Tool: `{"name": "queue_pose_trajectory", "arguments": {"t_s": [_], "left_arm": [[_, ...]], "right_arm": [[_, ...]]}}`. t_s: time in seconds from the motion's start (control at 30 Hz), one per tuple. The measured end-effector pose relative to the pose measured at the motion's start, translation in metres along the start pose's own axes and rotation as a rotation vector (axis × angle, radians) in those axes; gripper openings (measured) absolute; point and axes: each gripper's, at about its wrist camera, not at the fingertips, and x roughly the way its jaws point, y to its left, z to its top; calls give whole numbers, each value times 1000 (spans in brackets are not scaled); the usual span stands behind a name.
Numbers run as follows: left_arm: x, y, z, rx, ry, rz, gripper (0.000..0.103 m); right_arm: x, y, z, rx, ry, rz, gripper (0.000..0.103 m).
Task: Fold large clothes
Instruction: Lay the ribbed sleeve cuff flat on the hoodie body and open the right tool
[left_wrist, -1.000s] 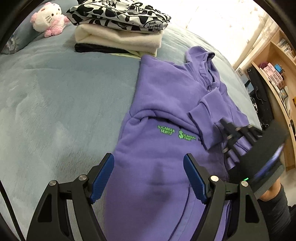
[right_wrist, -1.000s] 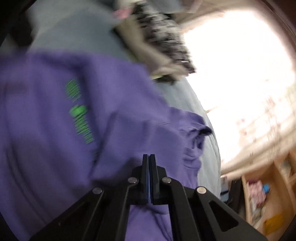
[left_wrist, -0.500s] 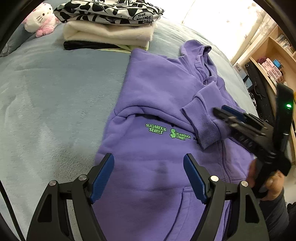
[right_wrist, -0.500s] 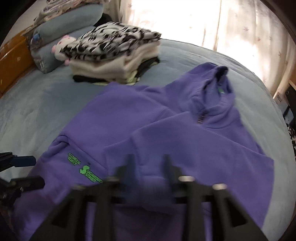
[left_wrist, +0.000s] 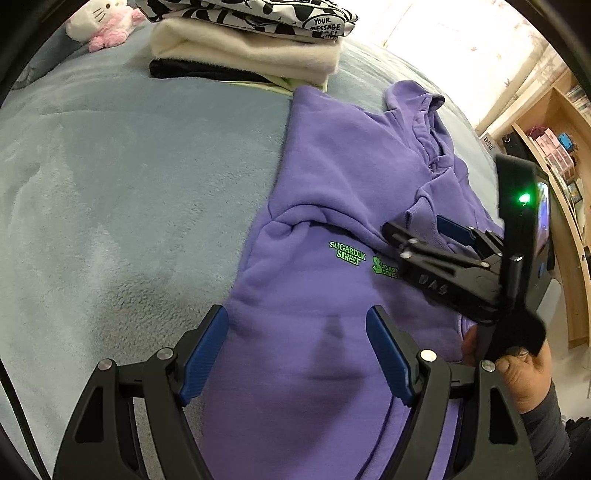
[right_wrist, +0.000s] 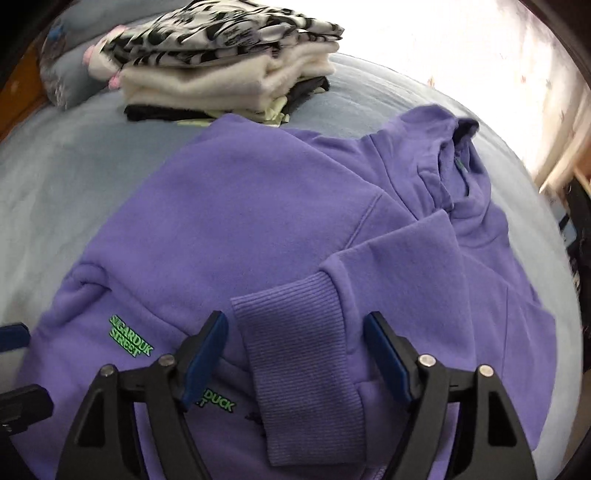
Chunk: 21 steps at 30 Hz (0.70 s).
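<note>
A: Where's the hoodie (right_wrist: 266, 229)?

B: Flat on the grey bed (left_wrist: 129, 192), just near of the stack (left_wrist: 251, 48) of folded clothes. One sleeve lies across the chest, its cuff (right_wrist: 299, 354) near the green print.

A: And the grippers?

B: The left gripper (left_wrist: 297, 354) is wide open over the lower body, gripping nothing. The right gripper (right_wrist: 295, 354) has its jaws opening; the cuff sits between them, but the pads are clear of it.

A: Which way does it run?

B: Long axis near to far, leaning right; hood (right_wrist: 450, 147) at the far end, hem towards us.

A: How to do this well?

B: I'd lift clear without dragging the cuff, then take the hem at both sides and fold towards the hood, keeping the edges square.
</note>
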Motion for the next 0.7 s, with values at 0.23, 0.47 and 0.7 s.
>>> {"name": "queue_pose_trajectory", "arguments": {"t_s": [0.23,0.47,0.7], "left_arm": [[-9,-3,4,30,-25,14,76],[-14,-15,15,59,-47,25,76],[-6,-40,34,117,-55,30,76]], "right_arm": [[-50,-72,-3,183,-98,83,23],[-85,-189,-30,432,-158,79,23],[-34,-272,-78,667,-16,185,61]]}}
